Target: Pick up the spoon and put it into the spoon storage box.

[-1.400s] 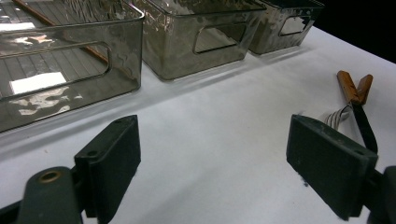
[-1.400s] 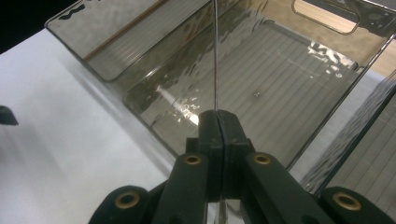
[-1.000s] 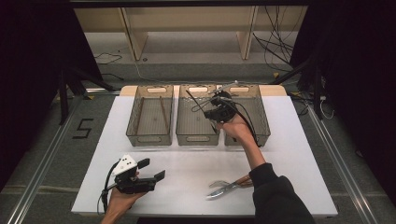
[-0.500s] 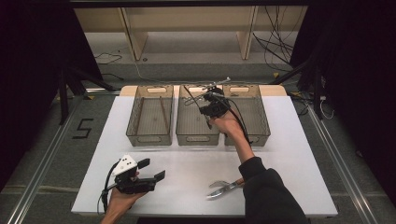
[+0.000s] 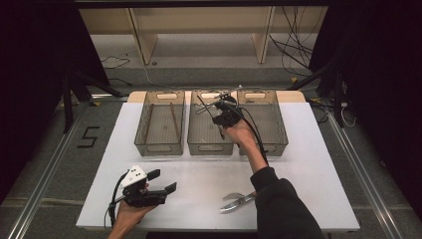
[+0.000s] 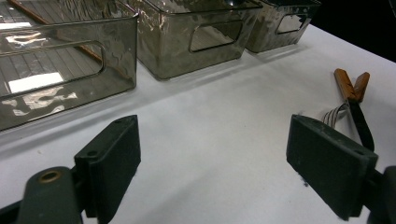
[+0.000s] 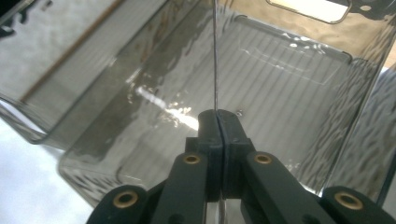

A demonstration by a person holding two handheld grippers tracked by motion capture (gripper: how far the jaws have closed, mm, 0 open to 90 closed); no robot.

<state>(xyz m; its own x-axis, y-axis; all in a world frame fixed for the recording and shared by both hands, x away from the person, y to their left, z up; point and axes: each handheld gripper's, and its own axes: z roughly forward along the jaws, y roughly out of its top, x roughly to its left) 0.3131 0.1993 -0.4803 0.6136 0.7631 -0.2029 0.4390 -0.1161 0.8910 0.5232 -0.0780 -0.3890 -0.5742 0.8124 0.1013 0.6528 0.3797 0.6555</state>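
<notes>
Tongs (image 5: 238,201) are lying near the table's (image 5: 318,164) front edge, right of its middle, beside the person's right sleeve (image 5: 283,209). In the high view they are showing as a pale metal shape, arms slightly apart, gripping nothing. The left gripper view is adding the wooden handle ends (image 6: 351,84), spread in a narrow V. The left gripper (image 5: 159,188) is hovering near the front left corner, jaws gaping wide over bare table. Farther back, the right gripper (image 5: 219,117) is hanging over the middle bin (image 5: 211,144) of three along the back edge. The right gripper view is showing its jaws pinched together on a thin wire (image 7: 215,56) rising straight up; the high view is leaving that grip unclear.
</notes>
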